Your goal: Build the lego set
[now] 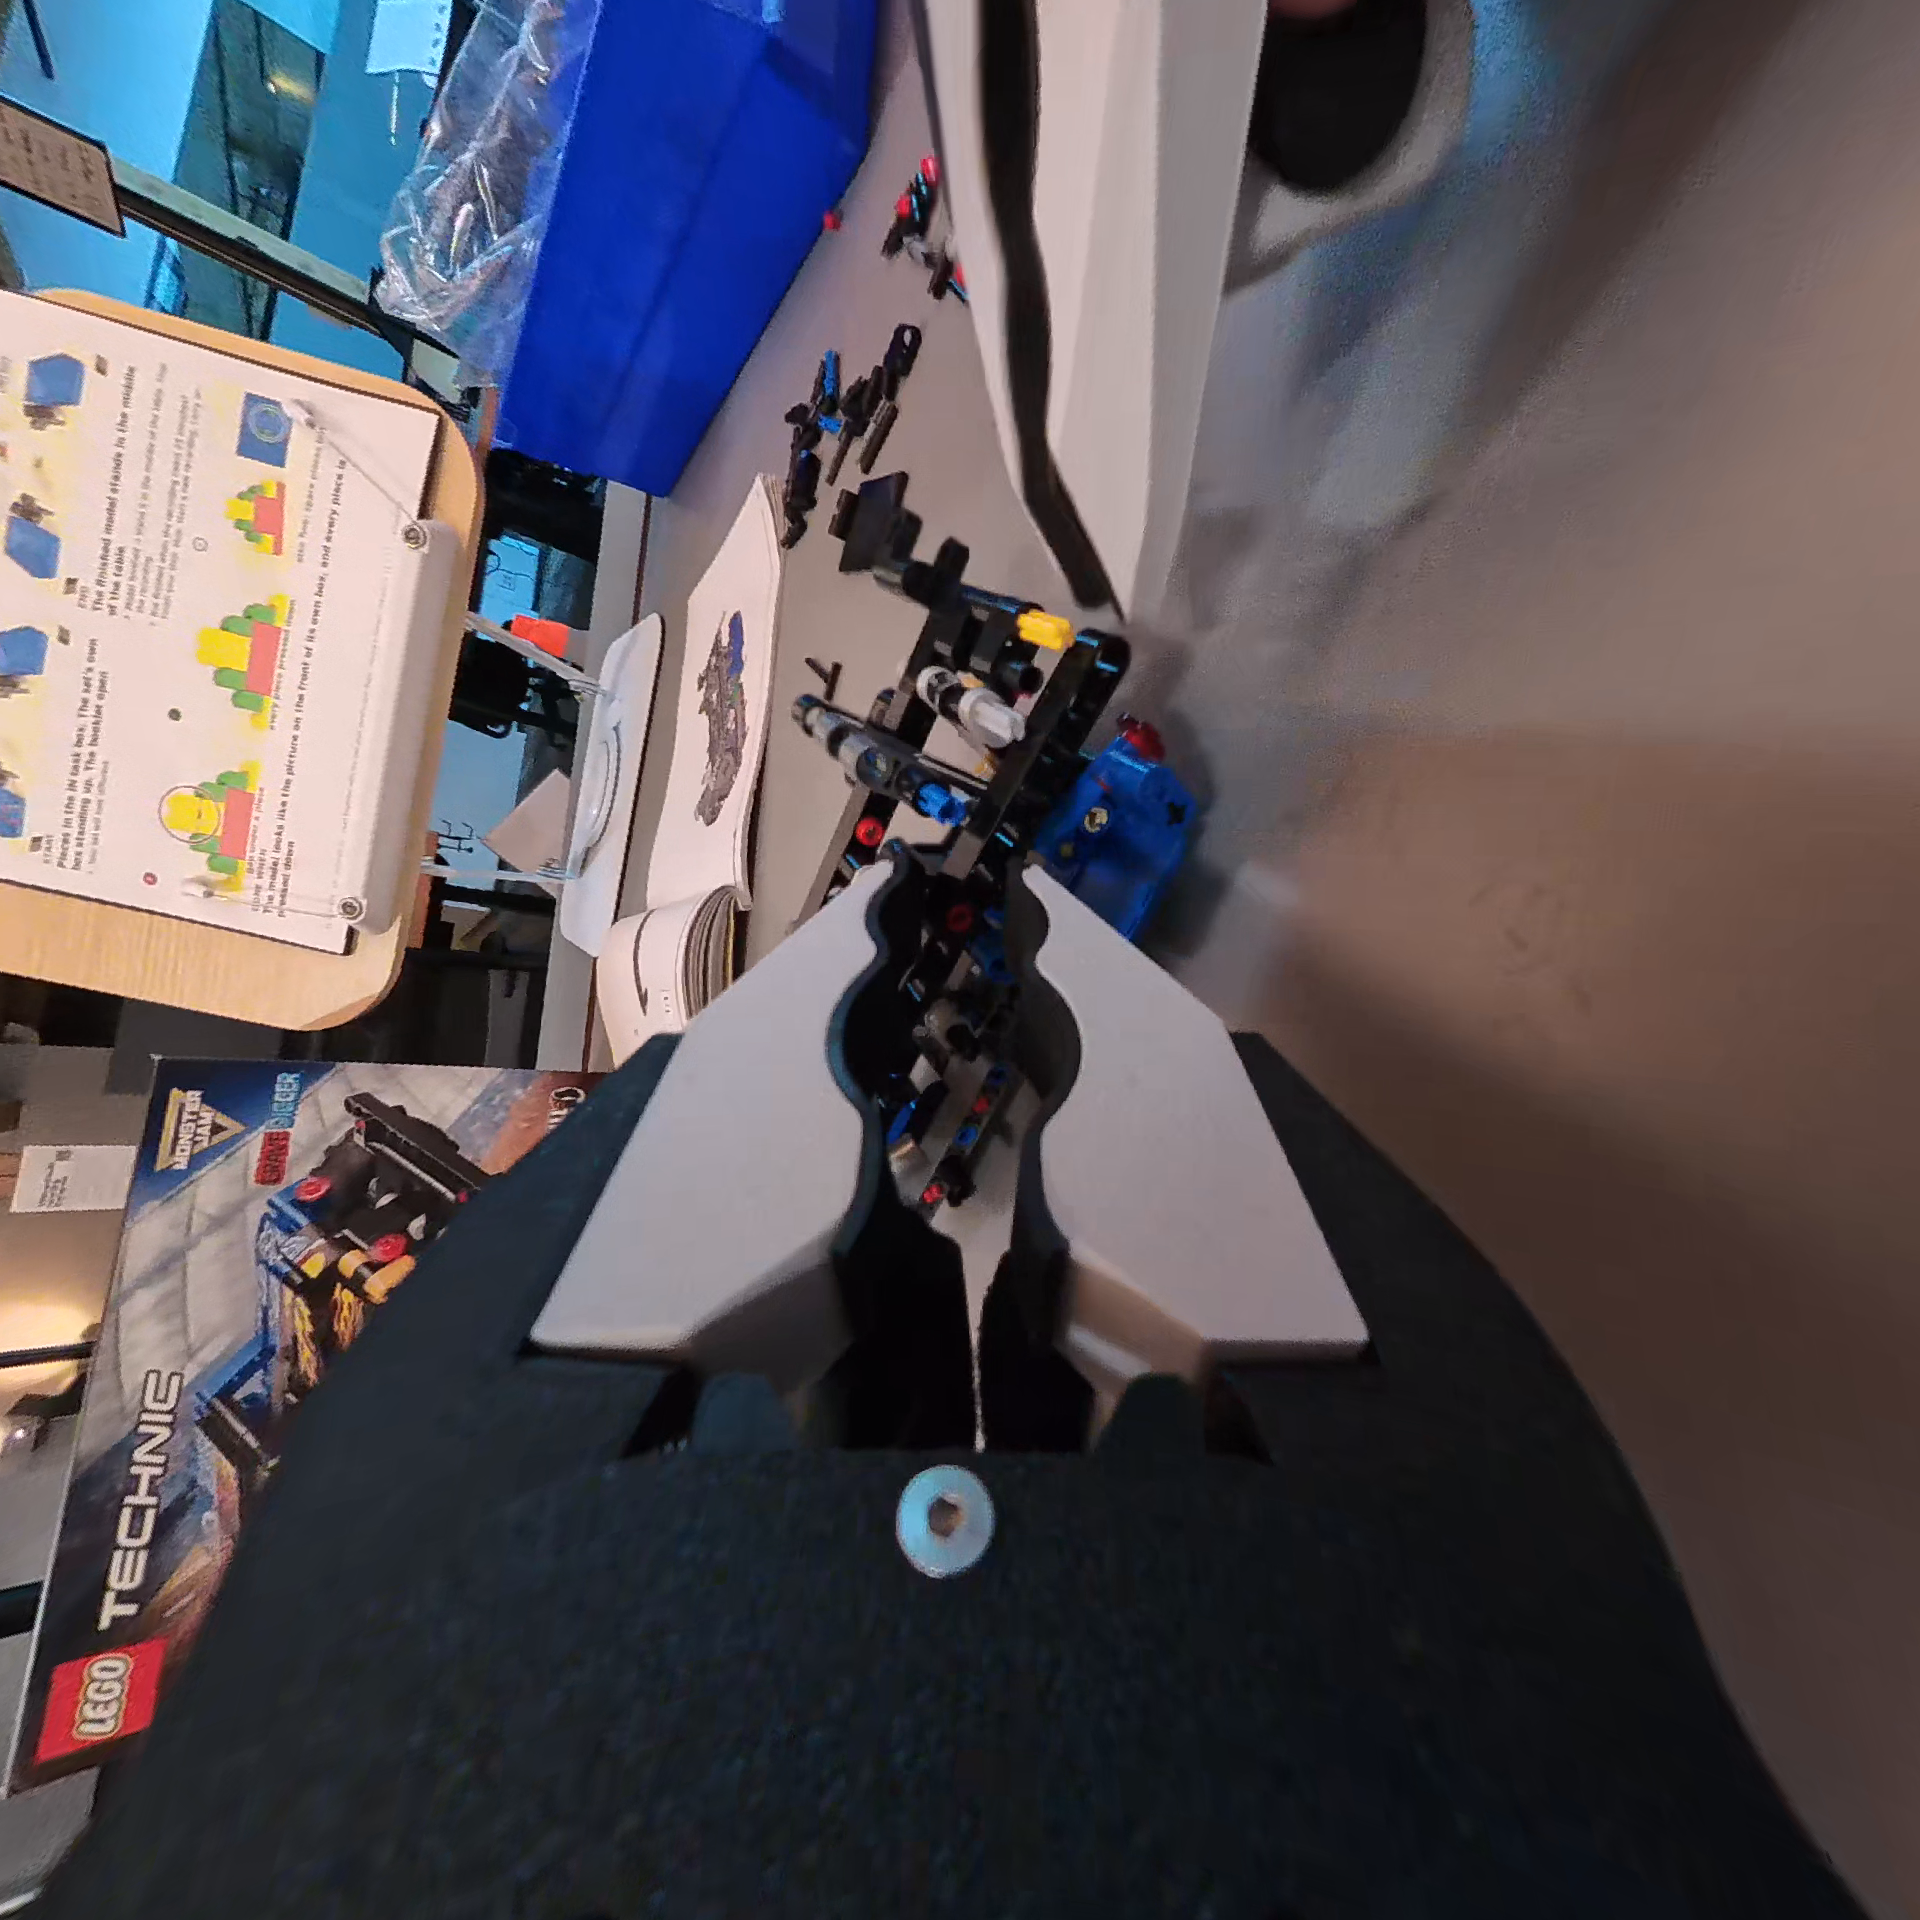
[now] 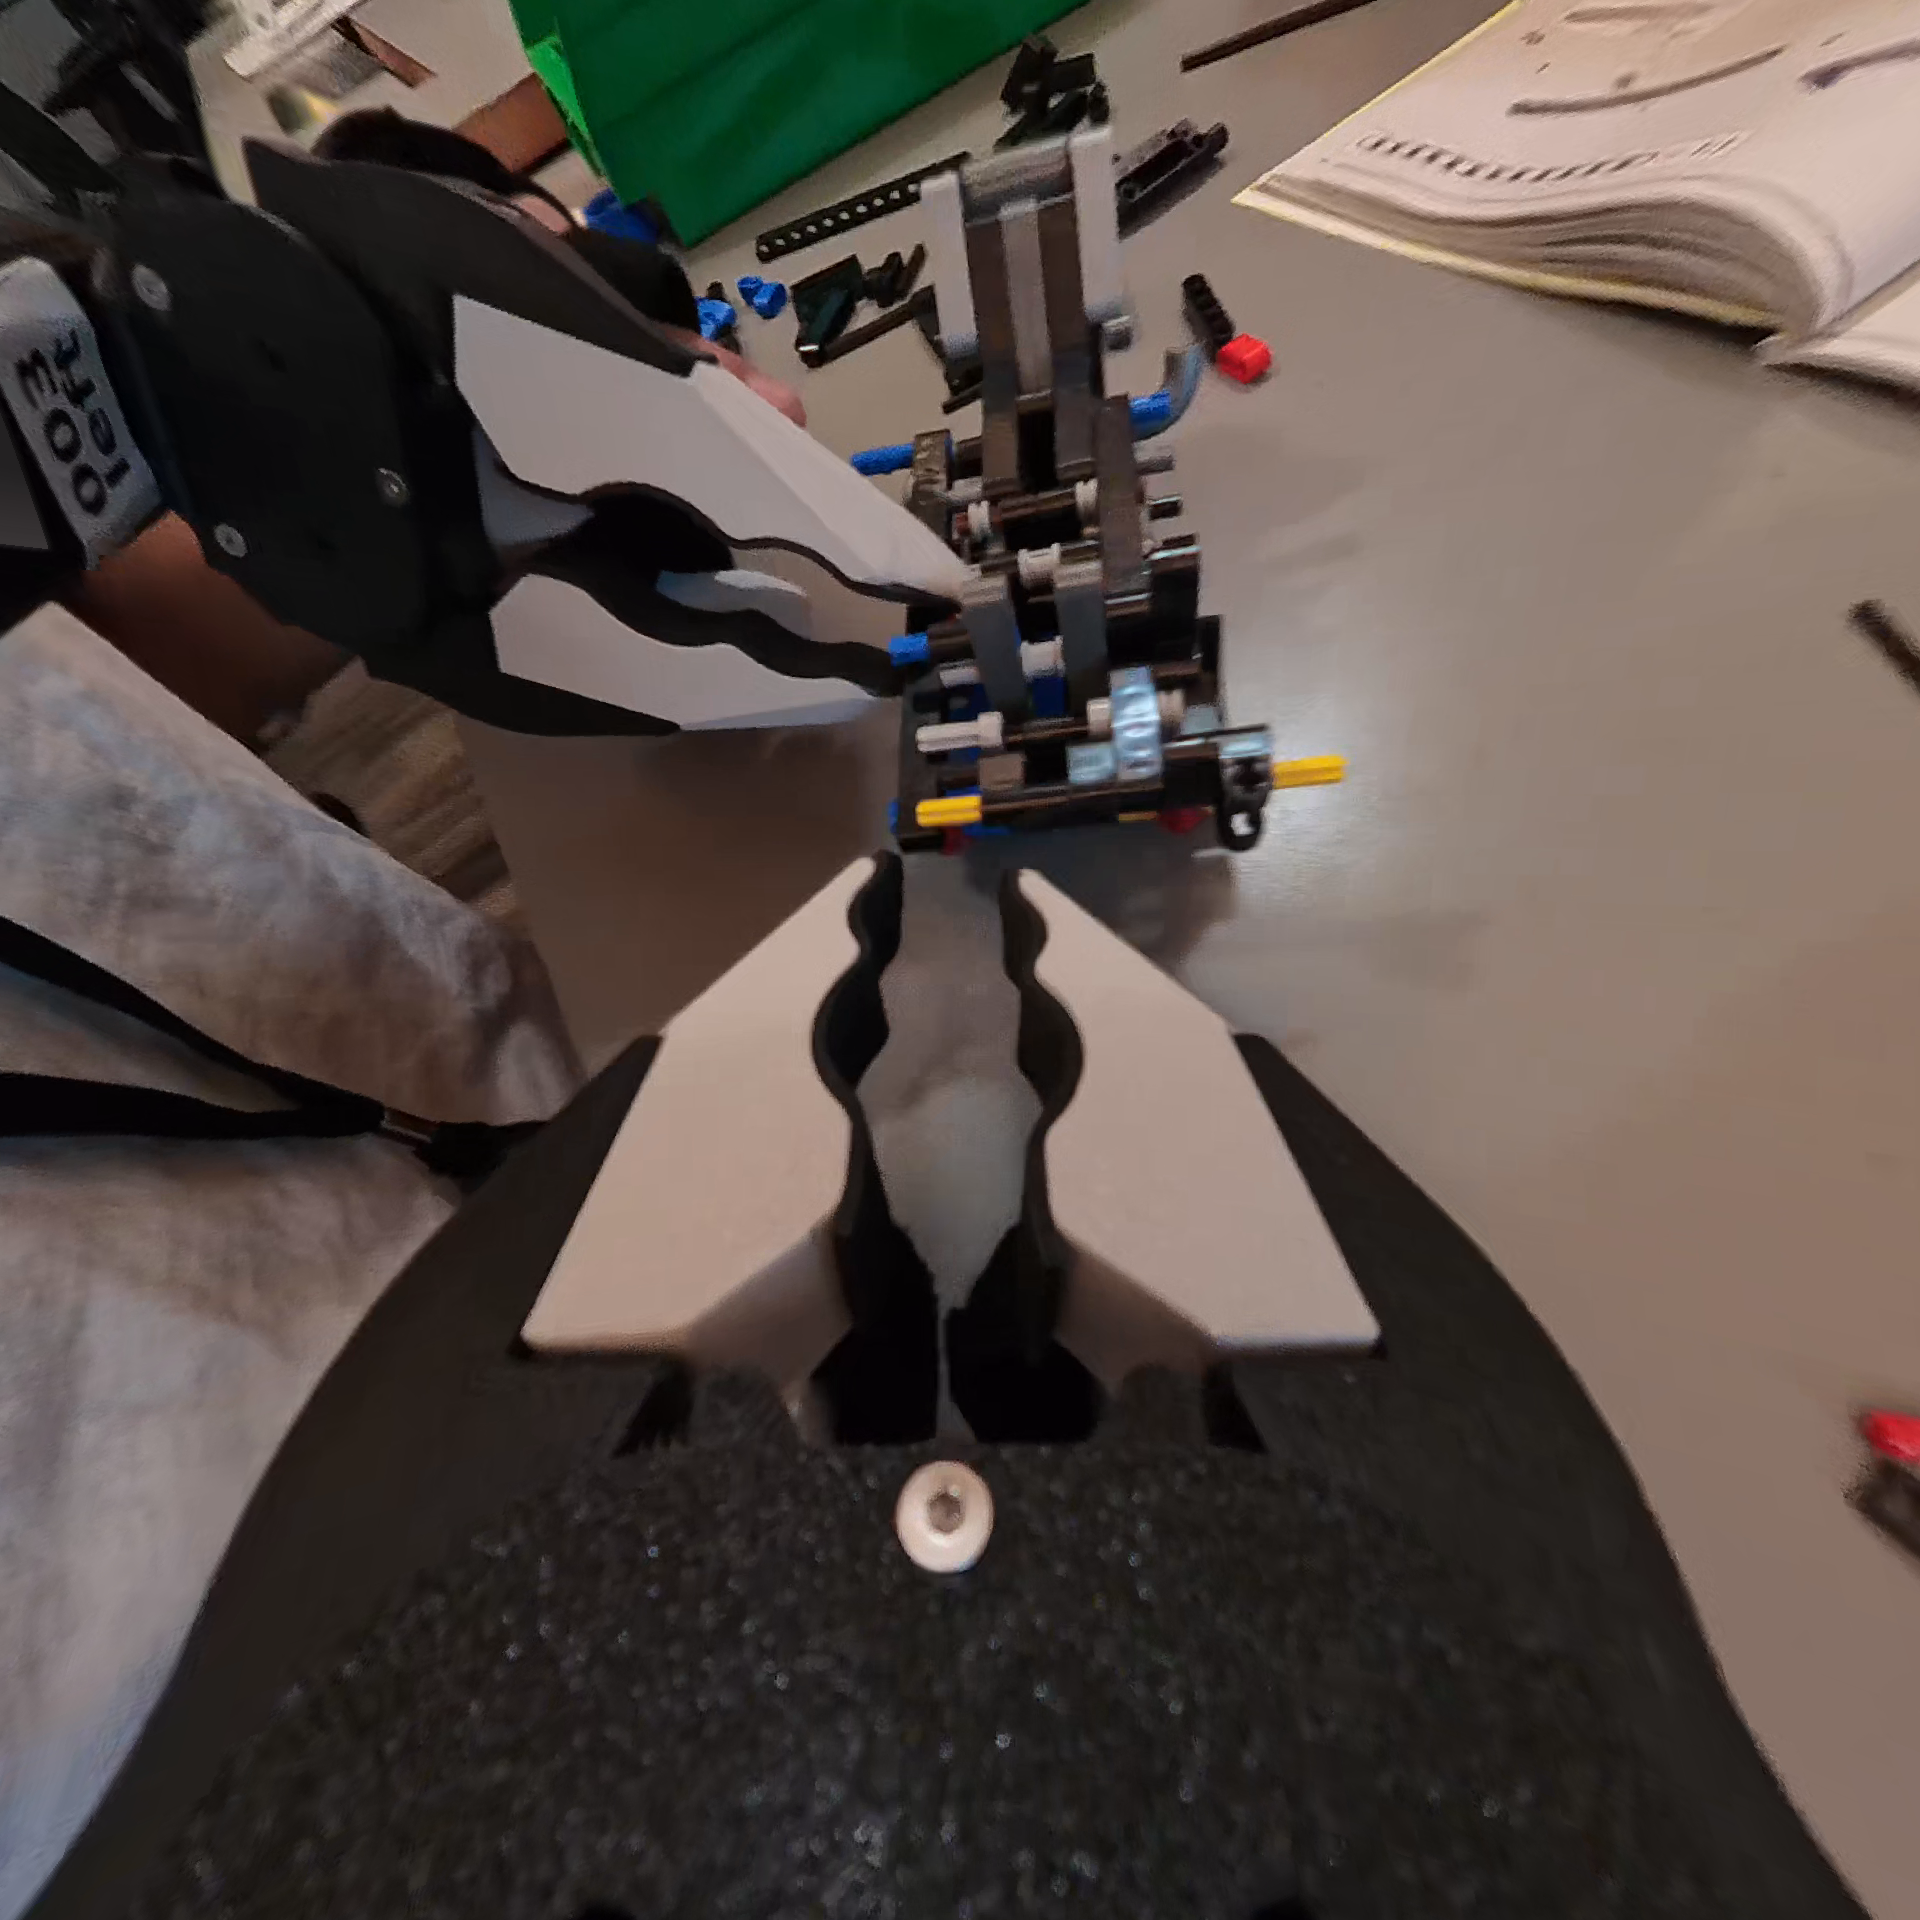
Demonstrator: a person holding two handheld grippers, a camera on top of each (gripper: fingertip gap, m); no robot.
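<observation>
Bracing the chassis [image 2: 1049, 665] with my left gripper [image 1: 961, 883] clamped on it, I keep my right gripper [image 2: 951, 883] narrowly parted and empty, near; next I fetch a loose part.

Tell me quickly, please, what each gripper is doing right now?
Left gripper: closed on the side of the partly built lego model.
Right gripper: open, holding nothing, just short of the model.

From my left wrist view, my own fingers [image 1: 769, 1091] hide the near end of the chassis [image 1: 966, 748]. At one o'clock the right gripper [image 1: 1091, 291] is blurred and cut off by the top edge. The loose parts [image 1: 862, 416] at twelve are too small to identify.
</observation>
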